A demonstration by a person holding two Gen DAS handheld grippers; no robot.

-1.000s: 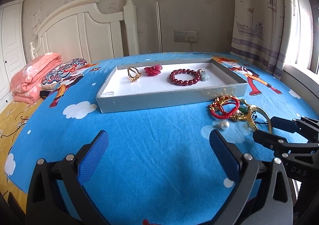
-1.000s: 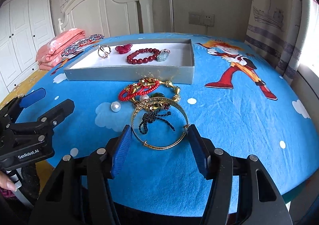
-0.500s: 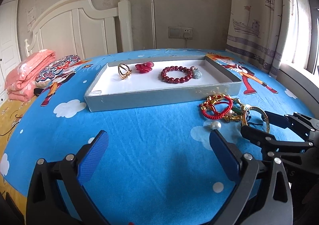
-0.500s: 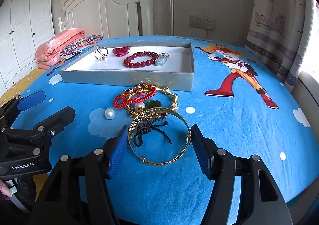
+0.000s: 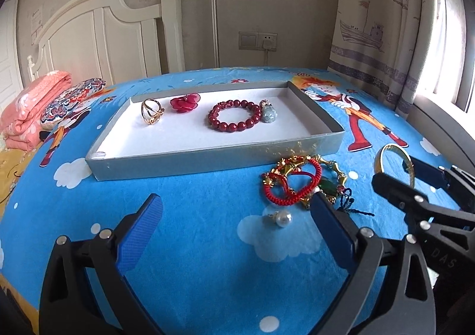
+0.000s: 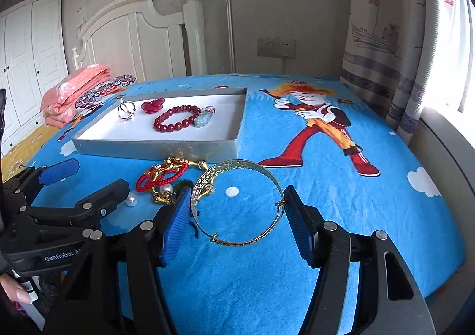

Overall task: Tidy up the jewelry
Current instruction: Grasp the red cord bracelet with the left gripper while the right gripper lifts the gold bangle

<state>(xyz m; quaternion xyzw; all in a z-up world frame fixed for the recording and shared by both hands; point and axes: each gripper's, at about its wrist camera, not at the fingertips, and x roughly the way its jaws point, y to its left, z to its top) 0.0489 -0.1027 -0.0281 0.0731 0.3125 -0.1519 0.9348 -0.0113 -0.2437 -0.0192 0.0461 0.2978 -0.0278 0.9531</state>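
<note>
The right gripper (image 6: 237, 216) pinches the gold bangle (image 6: 236, 204) by its rim, lifted off the bed (image 6: 356, 201); the left gripper (image 5: 234, 231) gapes wide, holding nothing. That thin hoop could spring loose before the tray (image 6: 154, 149).

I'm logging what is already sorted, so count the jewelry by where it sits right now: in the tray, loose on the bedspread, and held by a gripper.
In the tray: 4 (gold ring, red flower piece, red bead bracelet, pale green pendant)
On the bedspread: 2 (tangled pile, pearl)
In the right gripper: 1 (gold bangle)
Total: 7
</note>
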